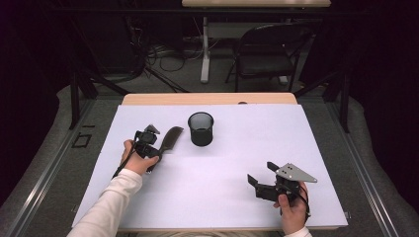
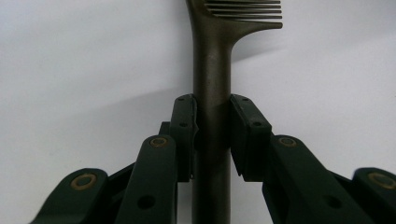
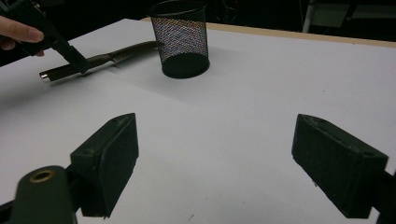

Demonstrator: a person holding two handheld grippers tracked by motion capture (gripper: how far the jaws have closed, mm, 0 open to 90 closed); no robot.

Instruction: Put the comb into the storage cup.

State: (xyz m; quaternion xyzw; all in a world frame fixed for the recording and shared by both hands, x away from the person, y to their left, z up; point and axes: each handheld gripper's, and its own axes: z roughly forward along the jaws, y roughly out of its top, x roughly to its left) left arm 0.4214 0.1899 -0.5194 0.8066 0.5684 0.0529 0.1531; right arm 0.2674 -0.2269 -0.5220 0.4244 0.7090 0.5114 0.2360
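Comb (image 2: 212, 93) handle in left gripper (image 2: 212, 135), seemingly clamped

A wooden table (image 1: 207, 98) carries a white sheet (image 1: 257, 148); a black mesh cup (image 1: 201, 129) stands there, a comb (image 1: 170, 138) perhaps resting beside it.

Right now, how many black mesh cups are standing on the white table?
1. The black mesh metal cup stands upright near the far middle of the white table, just right of the dark plastic comb. Nothing could hide another.
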